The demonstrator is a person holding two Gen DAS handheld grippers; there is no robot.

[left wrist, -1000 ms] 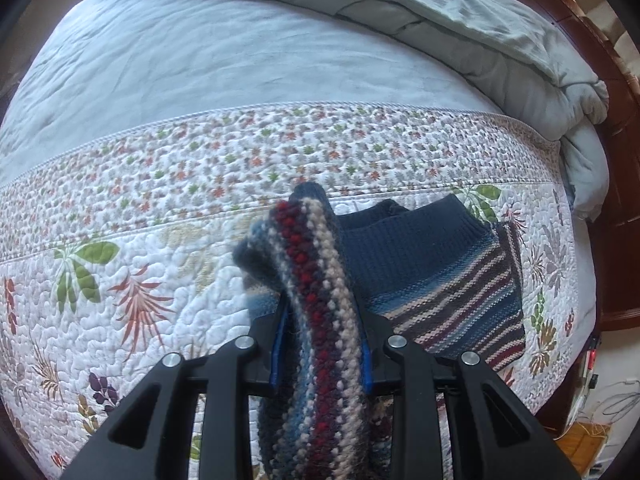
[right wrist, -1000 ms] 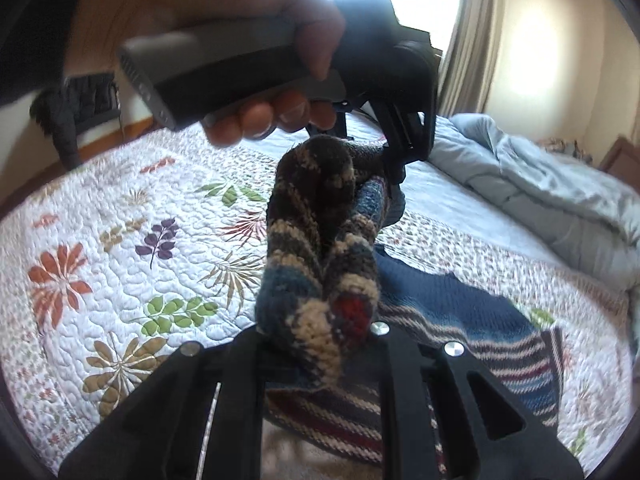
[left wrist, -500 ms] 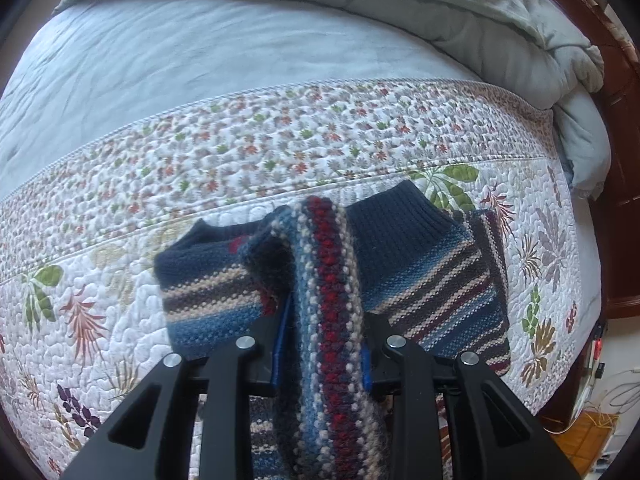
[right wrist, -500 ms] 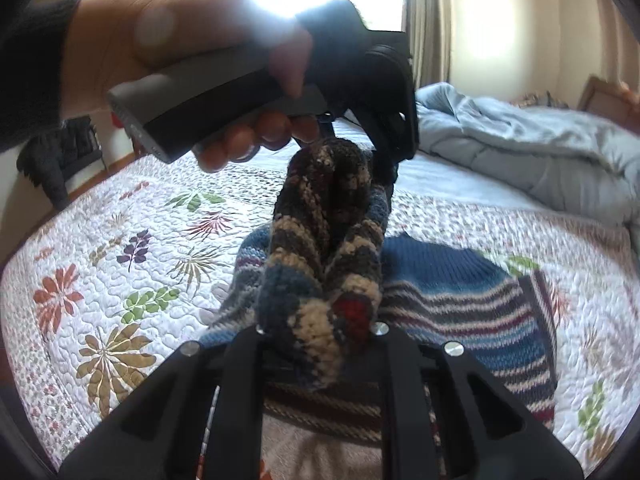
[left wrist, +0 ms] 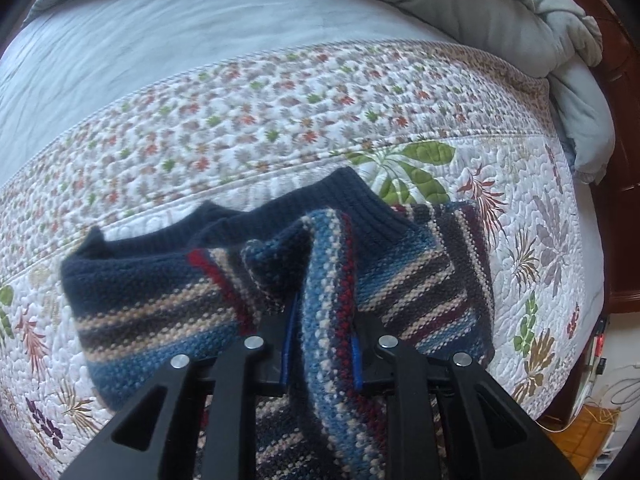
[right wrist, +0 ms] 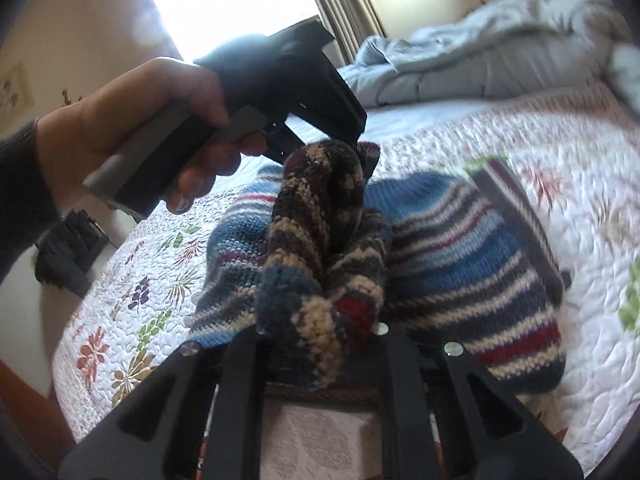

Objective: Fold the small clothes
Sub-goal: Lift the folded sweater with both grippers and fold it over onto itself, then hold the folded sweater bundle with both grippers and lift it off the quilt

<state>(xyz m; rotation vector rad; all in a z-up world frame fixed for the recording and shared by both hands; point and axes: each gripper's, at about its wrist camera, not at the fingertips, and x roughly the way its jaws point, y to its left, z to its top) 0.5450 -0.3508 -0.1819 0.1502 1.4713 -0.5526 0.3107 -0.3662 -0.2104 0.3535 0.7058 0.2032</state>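
Note:
A small striped knit sweater (left wrist: 420, 280) with a navy ribbed collar lies on the floral quilt (left wrist: 280, 120); it also shows in the right wrist view (right wrist: 460, 264). My left gripper (left wrist: 322, 344) is shut on a bunched fold of the sweater, held just above the rest of it. My right gripper (right wrist: 320, 340) is shut on another bunched fold of the same sweater. In the right wrist view the left gripper's body (right wrist: 304, 92) and the hand holding it are above that fold.
A grey-blue duvet (left wrist: 520, 20) is heaped at the far side of the bed, also in the right wrist view (right wrist: 480, 52). A dark wooden bed frame (left wrist: 616, 160) runs along the right. The quilt's edge drops to the floor at the lower right.
Both grippers have carried the held folds forward and down over the sweater. More of the sweater's body now lies spread on the quilt beneath them.

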